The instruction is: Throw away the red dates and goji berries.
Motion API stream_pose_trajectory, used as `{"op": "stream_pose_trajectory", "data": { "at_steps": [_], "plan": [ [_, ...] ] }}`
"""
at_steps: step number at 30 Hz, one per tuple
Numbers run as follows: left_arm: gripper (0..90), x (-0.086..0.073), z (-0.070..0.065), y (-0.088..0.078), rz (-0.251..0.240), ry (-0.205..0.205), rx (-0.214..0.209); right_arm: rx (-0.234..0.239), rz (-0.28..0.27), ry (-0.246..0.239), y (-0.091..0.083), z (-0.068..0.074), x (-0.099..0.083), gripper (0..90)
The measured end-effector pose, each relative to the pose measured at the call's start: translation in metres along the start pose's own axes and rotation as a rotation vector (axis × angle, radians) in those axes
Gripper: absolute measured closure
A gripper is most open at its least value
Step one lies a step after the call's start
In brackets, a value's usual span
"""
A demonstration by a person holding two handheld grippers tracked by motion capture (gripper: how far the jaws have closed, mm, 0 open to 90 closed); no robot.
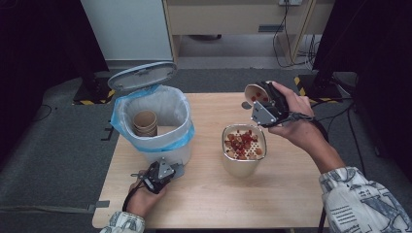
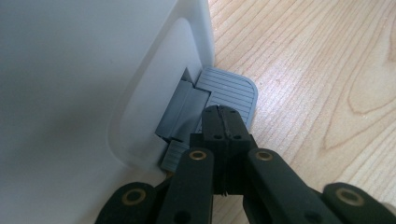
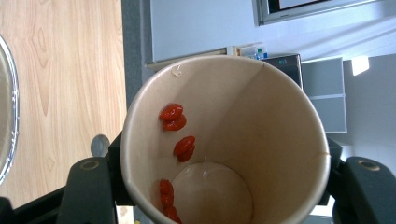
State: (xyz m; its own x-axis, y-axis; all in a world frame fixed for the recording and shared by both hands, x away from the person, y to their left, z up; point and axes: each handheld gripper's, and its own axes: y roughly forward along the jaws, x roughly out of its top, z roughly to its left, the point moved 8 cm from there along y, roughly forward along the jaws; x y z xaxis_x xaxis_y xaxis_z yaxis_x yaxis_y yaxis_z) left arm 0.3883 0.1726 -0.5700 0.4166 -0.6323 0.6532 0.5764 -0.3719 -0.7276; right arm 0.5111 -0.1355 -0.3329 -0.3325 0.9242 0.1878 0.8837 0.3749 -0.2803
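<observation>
A white pedal bin (image 1: 160, 145) with a blue liner stands at the table's left, its grey lid (image 1: 142, 75) up and brown paper cups (image 1: 145, 122) inside. My left gripper (image 1: 176, 170) is shut and presses on the grey foot pedal (image 2: 231, 91) at the bin's base; its tips (image 2: 225, 125) rest on the pedal. My right gripper (image 1: 265, 99) is shut on a brown paper cup (image 3: 224, 140), tipped on its side above and behind a metal strainer pot (image 1: 244, 150). Red pieces (image 3: 173, 116) stick to the cup's inner wall. More red and pale pieces (image 1: 242, 143) lie in the strainer.
The wooden table (image 1: 291, 194) has bare room at the front and right. A small round grey thing (image 1: 246, 105) lies on it near the cup. Behind the table are a white panel, a wooden desk and cables on the floor.
</observation>
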Motion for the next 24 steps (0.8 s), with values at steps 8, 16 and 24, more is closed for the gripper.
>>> {"op": "stream_pose_trajectory", "data": {
  "at_steps": [8,16,24],
  "plan": [
    [89.9,0.0,0.0,0.0,-0.002,-0.003,0.0,0.024,-0.054,0.123,0.002,-0.002,0.008,33.4],
    [89.9,0.0,0.0,0.0,-0.002,-0.003,0.0,0.051,-0.116,0.266,0.005,-0.006,0.017,33.4],
    [89.9,0.0,0.0,0.0,-0.002,-0.003,0.0,0.076,-0.163,0.367,0.007,-0.011,0.025,33.2]
  ]
}}
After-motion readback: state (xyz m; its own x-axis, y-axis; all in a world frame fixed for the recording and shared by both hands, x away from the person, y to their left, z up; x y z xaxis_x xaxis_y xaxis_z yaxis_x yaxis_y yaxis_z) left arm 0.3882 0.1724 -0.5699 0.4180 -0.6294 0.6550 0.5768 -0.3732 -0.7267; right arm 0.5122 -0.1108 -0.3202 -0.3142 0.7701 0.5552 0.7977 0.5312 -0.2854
